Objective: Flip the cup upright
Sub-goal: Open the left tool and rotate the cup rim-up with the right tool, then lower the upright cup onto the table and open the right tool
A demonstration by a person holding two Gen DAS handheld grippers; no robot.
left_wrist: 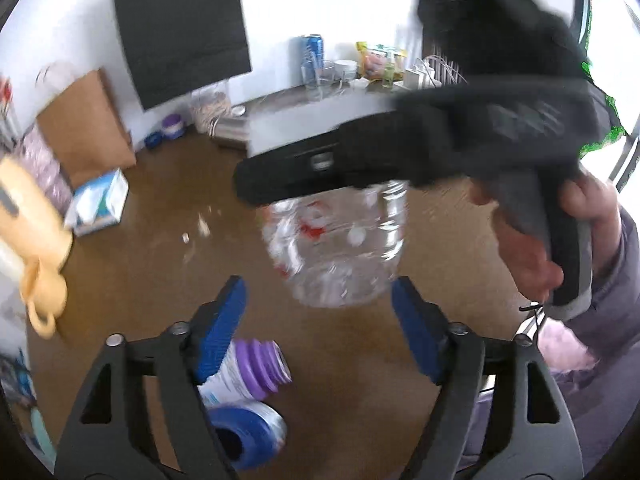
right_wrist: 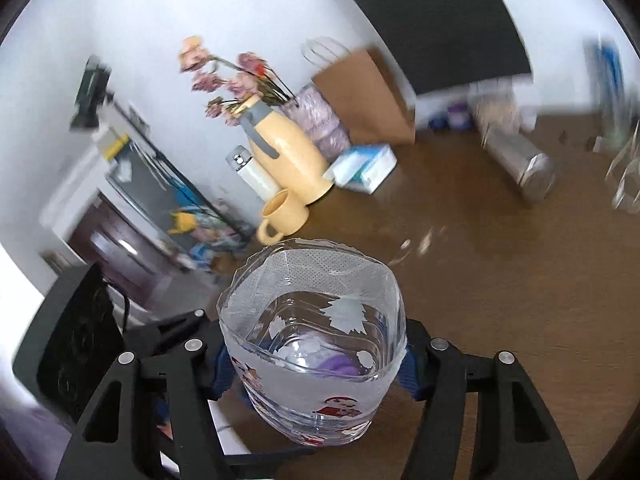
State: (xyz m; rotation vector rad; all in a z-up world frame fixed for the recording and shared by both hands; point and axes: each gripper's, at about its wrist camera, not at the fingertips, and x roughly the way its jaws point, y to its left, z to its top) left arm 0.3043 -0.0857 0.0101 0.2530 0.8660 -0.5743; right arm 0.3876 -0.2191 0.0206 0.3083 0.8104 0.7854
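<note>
The cup (right_wrist: 316,356) is clear plastic with white and red Christmas stickers and a wide cut rim. My right gripper (right_wrist: 312,364) is shut on it and holds it above the brown table with its open mouth toward the camera. In the left wrist view the cup (left_wrist: 340,248) hangs in the air under the black right gripper body (left_wrist: 400,152), bottom end toward the camera. My left gripper (left_wrist: 318,320) is open and empty, its blue pads (left_wrist: 222,320) just below and either side of the cup, not touching it.
A purple-capped bottle (left_wrist: 248,368) and a blue-capped container (left_wrist: 244,440) lie on the table under the left gripper. A yellow jug (right_wrist: 288,152), a yellow mug (right_wrist: 282,212), a tissue box (right_wrist: 364,168), a paper bag (right_wrist: 368,96) and a steel cylinder (right_wrist: 520,164) stand further off.
</note>
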